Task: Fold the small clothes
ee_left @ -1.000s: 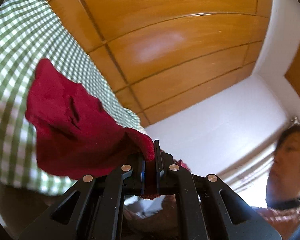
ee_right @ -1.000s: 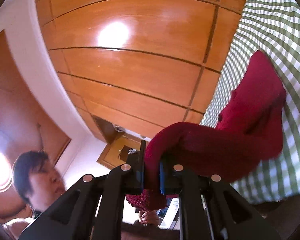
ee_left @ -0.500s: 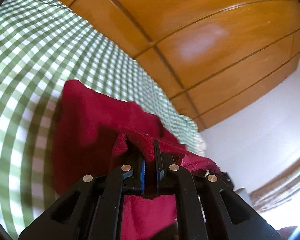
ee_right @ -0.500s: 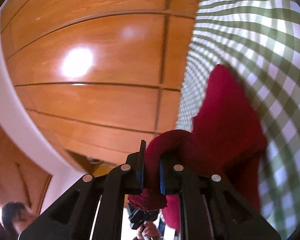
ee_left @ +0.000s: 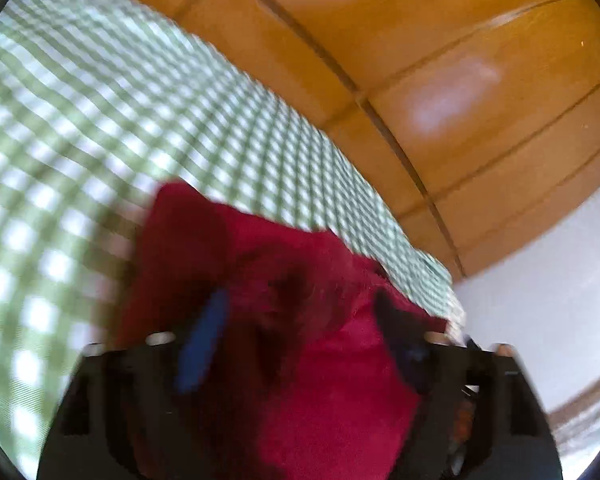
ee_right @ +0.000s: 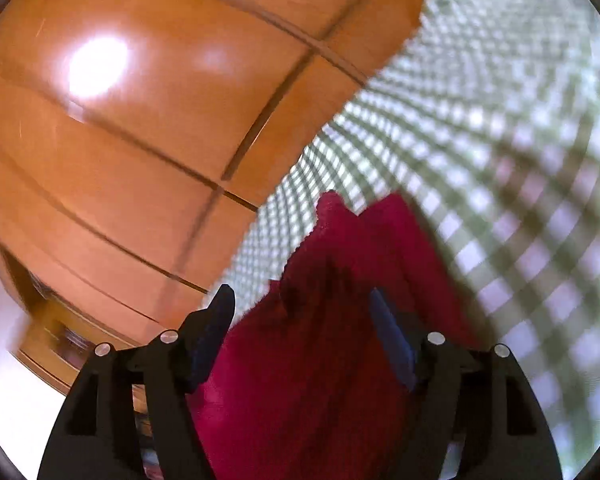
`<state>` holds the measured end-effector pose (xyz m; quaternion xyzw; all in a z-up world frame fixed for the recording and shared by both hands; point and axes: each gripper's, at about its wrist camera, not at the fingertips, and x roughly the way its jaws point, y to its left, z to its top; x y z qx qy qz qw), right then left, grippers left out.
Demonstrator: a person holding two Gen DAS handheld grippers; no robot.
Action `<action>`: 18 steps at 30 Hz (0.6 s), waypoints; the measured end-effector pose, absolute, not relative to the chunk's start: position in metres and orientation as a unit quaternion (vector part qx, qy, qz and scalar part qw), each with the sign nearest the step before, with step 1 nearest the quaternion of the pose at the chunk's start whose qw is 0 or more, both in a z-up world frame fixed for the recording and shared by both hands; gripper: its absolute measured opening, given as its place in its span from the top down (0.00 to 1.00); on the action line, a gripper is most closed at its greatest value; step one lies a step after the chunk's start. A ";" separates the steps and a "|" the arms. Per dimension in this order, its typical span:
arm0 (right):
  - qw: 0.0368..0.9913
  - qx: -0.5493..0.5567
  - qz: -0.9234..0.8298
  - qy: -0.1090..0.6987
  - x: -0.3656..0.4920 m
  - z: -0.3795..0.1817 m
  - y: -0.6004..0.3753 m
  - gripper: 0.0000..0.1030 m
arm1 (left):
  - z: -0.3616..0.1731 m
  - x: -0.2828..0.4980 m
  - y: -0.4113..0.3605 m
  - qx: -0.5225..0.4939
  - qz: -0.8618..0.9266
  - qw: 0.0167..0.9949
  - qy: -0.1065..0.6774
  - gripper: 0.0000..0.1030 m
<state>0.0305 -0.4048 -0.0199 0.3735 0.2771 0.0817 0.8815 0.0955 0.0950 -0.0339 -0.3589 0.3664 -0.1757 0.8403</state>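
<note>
Left wrist view, blurred: left gripper (ee_left: 300,320) low over red cloth (ee_left: 284,280), jaws opening, spread wide, blue pads clear of fabric that lies between them. Cloth rests on green-and-white checked tablecloth (ee_left: 80,120); wooden panels (ee_left: 460,80) behind. Right wrist view: right gripper (ee_right: 304,312) likewise opening, fingers apart, same red cloth between them, not pinched, lying on checked tablecloth.

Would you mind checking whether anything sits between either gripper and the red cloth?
Nothing visible does. The red cloth lies on the green checked sheet directly between the fingers of the left gripper and of the right gripper; both are opening, pads clear of the fabric.
</note>
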 end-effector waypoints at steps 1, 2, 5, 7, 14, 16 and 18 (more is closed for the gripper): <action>0.893 0.347 0.067 0.279 0.025 -0.016 -0.401 0.32 | -0.029 0.086 0.100 -0.350 -0.165 0.853 0.349 0.21; 0.902 0.324 0.053 0.281 0.021 -0.014 -0.397 0.32 | -0.026 0.079 0.103 -0.343 -0.154 0.862 0.340 0.21; 0.919 0.261 0.032 0.294 0.019 -0.005 -0.381 0.32 | -0.023 0.060 0.105 -0.333 -0.137 0.870 0.335 0.21; 0.924 0.230 0.029 0.305 0.025 -0.001 -0.369 0.33 | -0.023 0.051 0.096 -0.313 -0.139 0.873 0.346 0.21; 0.918 0.078 0.021 0.389 0.072 -0.017 -0.312 0.42 | -0.028 0.019 0.084 -0.266 -0.133 0.887 0.354 0.21; 0.904 0.078 0.001 0.420 0.094 -0.034 -0.314 0.44 | -0.027 0.008 0.089 -0.261 -0.129 0.890 0.351 0.21; 0.900 0.089 -0.018 0.426 0.110 -0.047 -0.324 0.44 | -0.025 -0.006 0.093 -0.249 -0.123 0.895 0.350 0.23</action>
